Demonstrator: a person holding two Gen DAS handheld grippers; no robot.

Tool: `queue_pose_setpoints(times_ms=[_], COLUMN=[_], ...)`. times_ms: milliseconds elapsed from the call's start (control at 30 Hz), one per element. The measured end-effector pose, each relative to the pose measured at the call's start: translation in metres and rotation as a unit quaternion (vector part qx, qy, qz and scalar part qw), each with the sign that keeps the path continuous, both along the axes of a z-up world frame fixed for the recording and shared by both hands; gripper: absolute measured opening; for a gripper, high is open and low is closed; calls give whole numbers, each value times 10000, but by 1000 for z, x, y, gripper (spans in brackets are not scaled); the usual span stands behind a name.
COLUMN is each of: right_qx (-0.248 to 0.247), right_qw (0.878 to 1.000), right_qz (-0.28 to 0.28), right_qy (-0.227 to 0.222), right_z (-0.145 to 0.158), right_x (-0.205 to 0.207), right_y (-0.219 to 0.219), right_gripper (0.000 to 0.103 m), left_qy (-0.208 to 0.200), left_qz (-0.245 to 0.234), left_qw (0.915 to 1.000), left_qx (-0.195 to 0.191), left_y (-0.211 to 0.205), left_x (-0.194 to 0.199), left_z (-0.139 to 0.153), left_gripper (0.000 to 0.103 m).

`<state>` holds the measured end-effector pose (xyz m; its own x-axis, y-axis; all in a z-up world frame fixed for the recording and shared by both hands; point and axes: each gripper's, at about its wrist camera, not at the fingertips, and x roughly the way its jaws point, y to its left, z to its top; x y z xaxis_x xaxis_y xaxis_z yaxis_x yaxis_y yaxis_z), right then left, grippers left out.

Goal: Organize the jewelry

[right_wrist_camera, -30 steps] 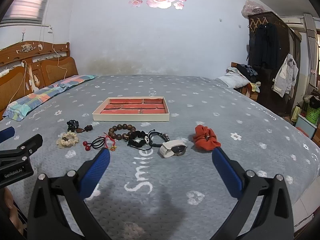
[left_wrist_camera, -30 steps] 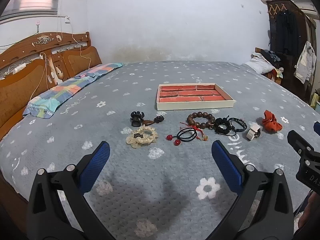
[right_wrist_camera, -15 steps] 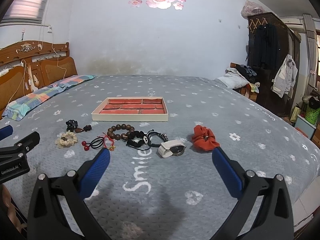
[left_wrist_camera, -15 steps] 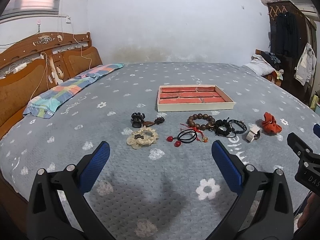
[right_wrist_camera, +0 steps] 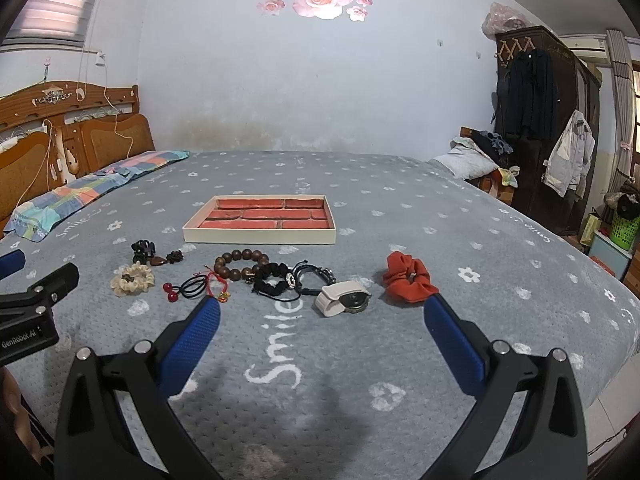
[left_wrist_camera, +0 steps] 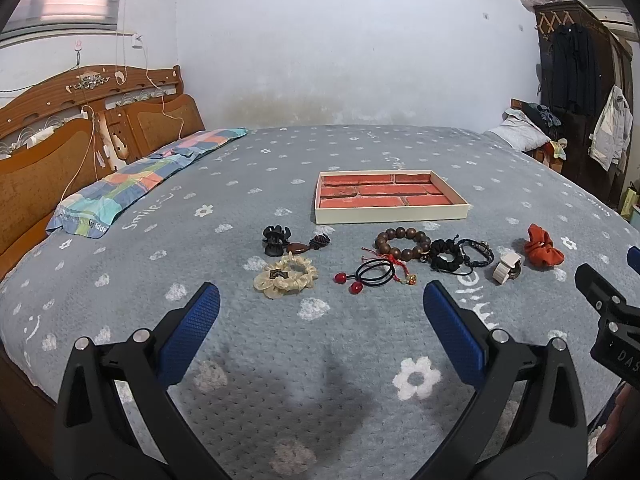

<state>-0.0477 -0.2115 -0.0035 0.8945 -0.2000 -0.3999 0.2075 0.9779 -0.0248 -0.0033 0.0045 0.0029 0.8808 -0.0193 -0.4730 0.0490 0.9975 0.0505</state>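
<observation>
Your workspace is a wide bed under a grey fleece blanket with white flowers [left_wrist_camera: 320, 360], with a carved wooden headboard [left_wrist_camera: 80, 120] at its left and a dark wooden wardrobe hung with clothes [right_wrist_camera: 536, 120] at its right. Your left gripper [left_wrist_camera: 320, 320] and right gripper [right_wrist_camera: 320, 320] both hover low over the near blanket, jaws spread wide and holding nothing.

Past them sits a shallow cream tray with a red brick-pattern floor [left_wrist_camera: 390, 213], nothing inside it. The jewelry lies on the blanket in a loose row just in front of the tray. From your left: a cream ruffled scrunchie [left_wrist_camera: 285, 275], a black claw clip [left_wrist_camera: 275, 237] beside a dark brown pendant [left_wrist_camera: 298, 247], black hair ties with two red beads [left_wrist_camera: 370, 273], a brown wooden bead bracelet [left_wrist_camera: 402, 244], a black fabric scrunchie [left_wrist_camera: 446, 258] touching a dark braided bracelet [left_wrist_camera: 476, 253], a cream-strapped watch [right_wrist_camera: 342, 299], and an orange-red scrunchie [right_wrist_camera: 406, 283] farthest right.
</observation>
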Motion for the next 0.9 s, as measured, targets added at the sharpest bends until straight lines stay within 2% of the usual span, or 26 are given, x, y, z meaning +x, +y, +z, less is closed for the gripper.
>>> queue_pose_setpoints(times_ms=[900], right_qx=[-35], right_qw=[10000], right_qz=[-7], right_qy=[-40], right_z=[1], right_x=[-1], right_y=[2], right_gripper=[99], left_qy=[-8], left_qz=[5], left_qw=[10000], left_qx=[-2], left_y=[1], left_x=[-1], left_z=[2], left_gripper=[98])
